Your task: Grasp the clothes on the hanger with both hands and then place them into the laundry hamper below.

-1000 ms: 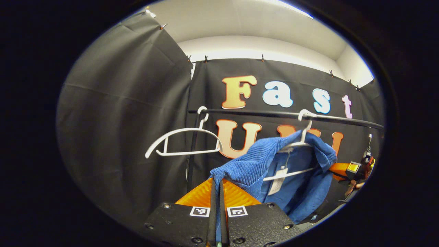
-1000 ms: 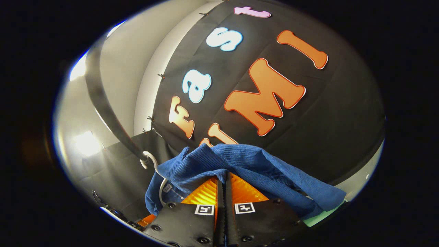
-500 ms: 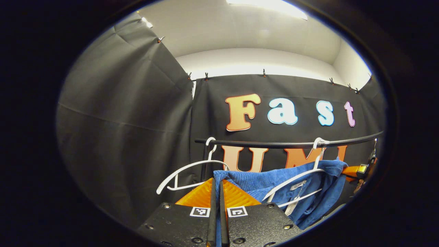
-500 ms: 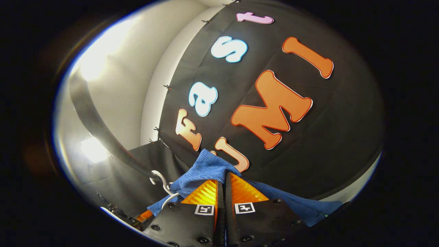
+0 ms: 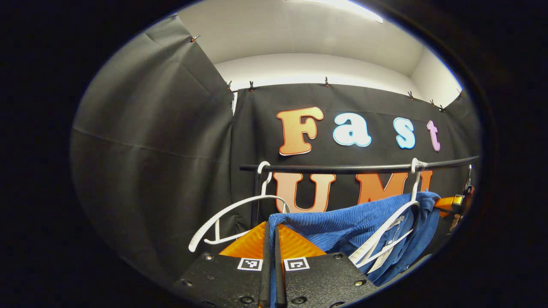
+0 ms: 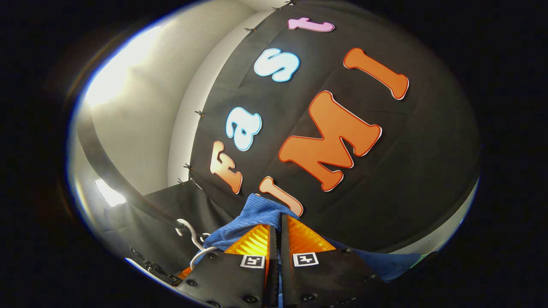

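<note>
ribbed blue garment (image 5: 342,222) pulled flatter off white hanger (image 5: 385,231) | left gripper (image 5: 270,226), right gripper (image 6: 276,220) both clamp its cloth

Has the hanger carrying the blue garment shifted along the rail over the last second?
Yes. The hanger has slid right along the rail, farther from the empty hanger.

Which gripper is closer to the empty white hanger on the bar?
Left. The left gripper, shut on the blue garment, sits just below and beside the empty white hanger. The right gripper grips the garment's far end, past the second hanger.
</note>
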Demonstrator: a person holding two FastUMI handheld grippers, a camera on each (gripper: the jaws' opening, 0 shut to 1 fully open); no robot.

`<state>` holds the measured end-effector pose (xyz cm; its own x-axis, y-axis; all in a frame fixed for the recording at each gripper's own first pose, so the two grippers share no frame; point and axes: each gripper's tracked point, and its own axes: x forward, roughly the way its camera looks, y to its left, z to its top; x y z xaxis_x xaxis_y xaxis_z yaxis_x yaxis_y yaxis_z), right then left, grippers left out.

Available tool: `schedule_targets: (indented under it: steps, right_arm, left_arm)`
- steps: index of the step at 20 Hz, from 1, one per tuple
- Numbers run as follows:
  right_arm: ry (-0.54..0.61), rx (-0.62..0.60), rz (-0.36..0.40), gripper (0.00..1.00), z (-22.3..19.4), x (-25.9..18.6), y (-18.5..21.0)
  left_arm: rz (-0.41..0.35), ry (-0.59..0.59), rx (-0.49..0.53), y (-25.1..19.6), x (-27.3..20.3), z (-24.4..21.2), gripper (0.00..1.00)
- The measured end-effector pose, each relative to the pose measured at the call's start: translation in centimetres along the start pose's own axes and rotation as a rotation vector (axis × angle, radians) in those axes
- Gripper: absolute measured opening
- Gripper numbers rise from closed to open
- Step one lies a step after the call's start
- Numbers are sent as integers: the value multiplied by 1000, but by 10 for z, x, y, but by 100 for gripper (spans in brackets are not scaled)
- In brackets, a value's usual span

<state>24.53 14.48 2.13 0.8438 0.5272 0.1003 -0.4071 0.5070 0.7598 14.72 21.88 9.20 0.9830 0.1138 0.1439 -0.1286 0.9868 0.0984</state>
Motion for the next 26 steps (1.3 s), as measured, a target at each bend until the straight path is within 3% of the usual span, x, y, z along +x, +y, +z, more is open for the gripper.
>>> schedule_targets:
  steps: [6,11,14,26]
  right_arm:
    - [-43,-40,-86,12,14,3,-24]
    - [-41,-92,-174,12,9,9,-50]
    - [-32,-66,-188,12,5,5,-56]
    - [17,-135,-341,12,-9,-38,-116]
  left_arm:
    - [-100,58,-93,-15,3,-37,5]
    - [-100,117,-121,-16,-5,-73,5]
    - [-94,148,-143,-22,-19,-92,5]
    - [-109,225,-101,-55,-49,-131,5]
